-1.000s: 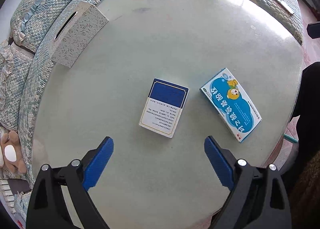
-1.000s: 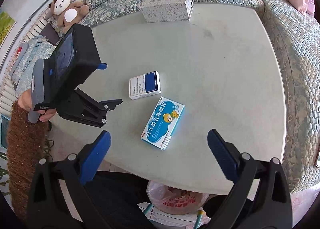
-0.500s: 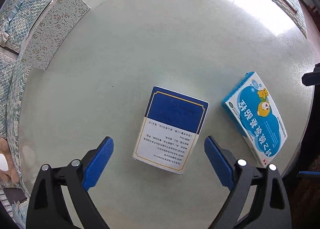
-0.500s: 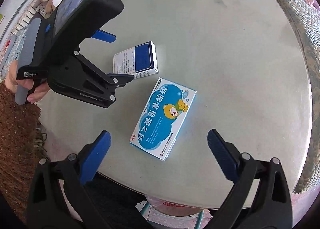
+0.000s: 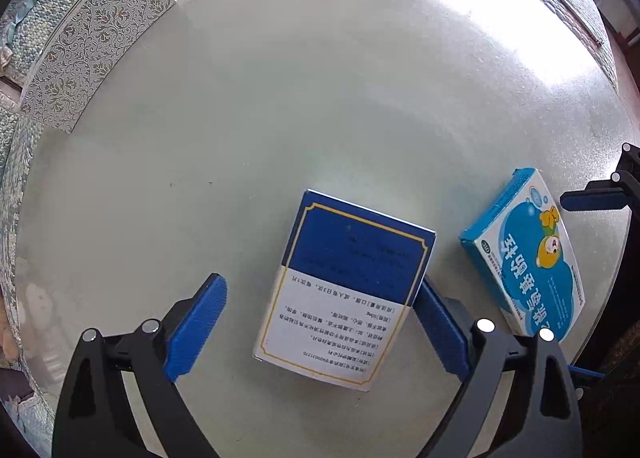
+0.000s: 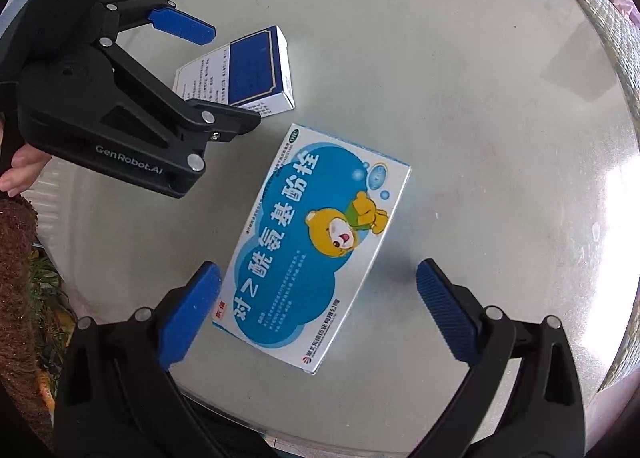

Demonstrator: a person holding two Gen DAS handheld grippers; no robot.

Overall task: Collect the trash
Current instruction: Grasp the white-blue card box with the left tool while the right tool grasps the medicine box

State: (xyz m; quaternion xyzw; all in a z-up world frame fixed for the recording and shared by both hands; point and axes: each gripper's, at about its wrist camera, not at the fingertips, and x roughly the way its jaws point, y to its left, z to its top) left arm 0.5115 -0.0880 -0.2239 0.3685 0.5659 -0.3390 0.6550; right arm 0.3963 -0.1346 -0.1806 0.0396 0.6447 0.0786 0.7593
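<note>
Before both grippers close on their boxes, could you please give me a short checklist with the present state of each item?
1. Left gripper open: ok.
2. Dark blue and white box between its jaws: ok, though it sits off-centre, close to one jaw.
3. Right gripper open: ok.
4. Light blue bear box between its jaws: ok, lying at an angle, near one jaw.
5. The two boxes apart, so neither grasp disturbs the other: ok.
6. Jaws low enough on the table to grip the box sides: cannot tell.

Black left gripper (image 5: 320,322), blue-padded jaws, silver screws.
</note>
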